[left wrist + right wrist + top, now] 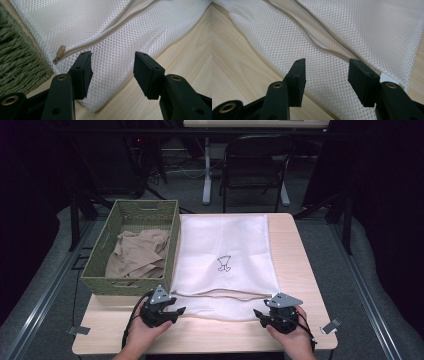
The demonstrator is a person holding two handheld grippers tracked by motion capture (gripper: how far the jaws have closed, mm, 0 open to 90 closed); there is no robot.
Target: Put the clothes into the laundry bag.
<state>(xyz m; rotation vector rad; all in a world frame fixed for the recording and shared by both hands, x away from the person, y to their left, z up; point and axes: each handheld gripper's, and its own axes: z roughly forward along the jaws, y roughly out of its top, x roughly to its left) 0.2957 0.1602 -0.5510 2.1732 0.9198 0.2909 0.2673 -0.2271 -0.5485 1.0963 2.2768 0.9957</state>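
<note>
A white mesh laundry bag (225,245) with a small black print lies flat on the wooden table (296,255). Its beige zipper (220,293) runs across near the front edge and gapes partly open. My left gripper (177,310) sits at the bag's near left corner, jaws apart over the mesh (112,37), with nothing pinched. The zipper pull (60,51) lies just beyond its left jaw. My right gripper (258,313) is at the bag's near right corner, also open. In the right gripper view its jaws (327,67) straddle the mesh (287,32) below the zipper.
A green woven basket (100,282) stands on the table's left, touching the bag's left edge, with crumpled beige cloth (137,252) inside. Its wall (17,57) is close to my left gripper. A dark chair (255,160) stands behind the table. Bare wood lies along the front and right edges.
</note>
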